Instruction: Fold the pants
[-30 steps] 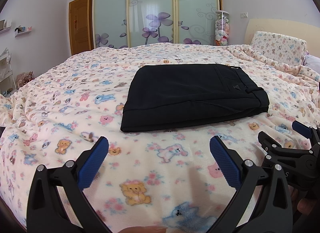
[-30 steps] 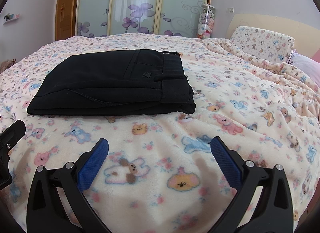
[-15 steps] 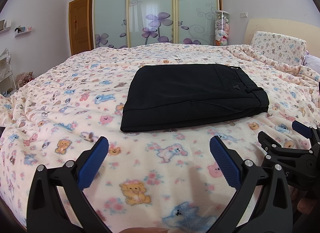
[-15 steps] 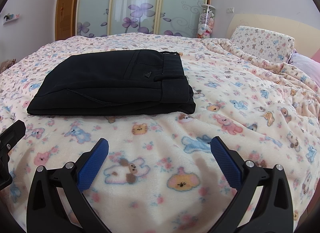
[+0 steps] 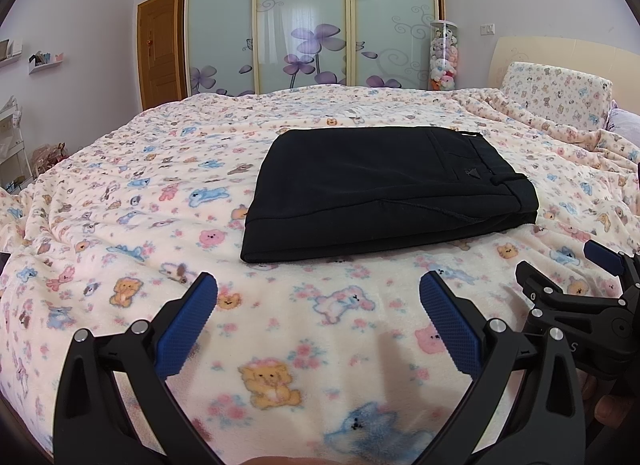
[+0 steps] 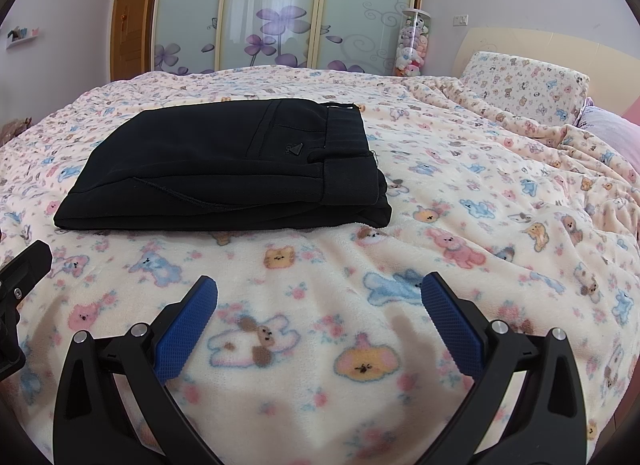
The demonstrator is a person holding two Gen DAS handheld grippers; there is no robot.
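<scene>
Black pants [image 5: 384, 189] lie folded in a flat rectangle on the bed, waistband to the right. They also show in the right wrist view [image 6: 228, 169]. My left gripper [image 5: 318, 293] is open and empty, held above the blanket in front of the pants, apart from them. My right gripper [image 6: 319, 293] is open and empty too, near the pants' front right corner. The right gripper also shows at the right edge of the left wrist view [image 5: 568, 273]. Part of the left gripper's finger shows at the left edge of the right wrist view [image 6: 24, 269].
A cream blanket with cartoon animals [image 5: 160, 225] covers the bed. A matching pillow [image 5: 556, 93] and headboard [image 5: 560, 53] stand at the right. Sliding wardrobe doors [image 5: 312, 21] and a tube of plush toys [image 5: 442, 57] lie beyond the bed.
</scene>
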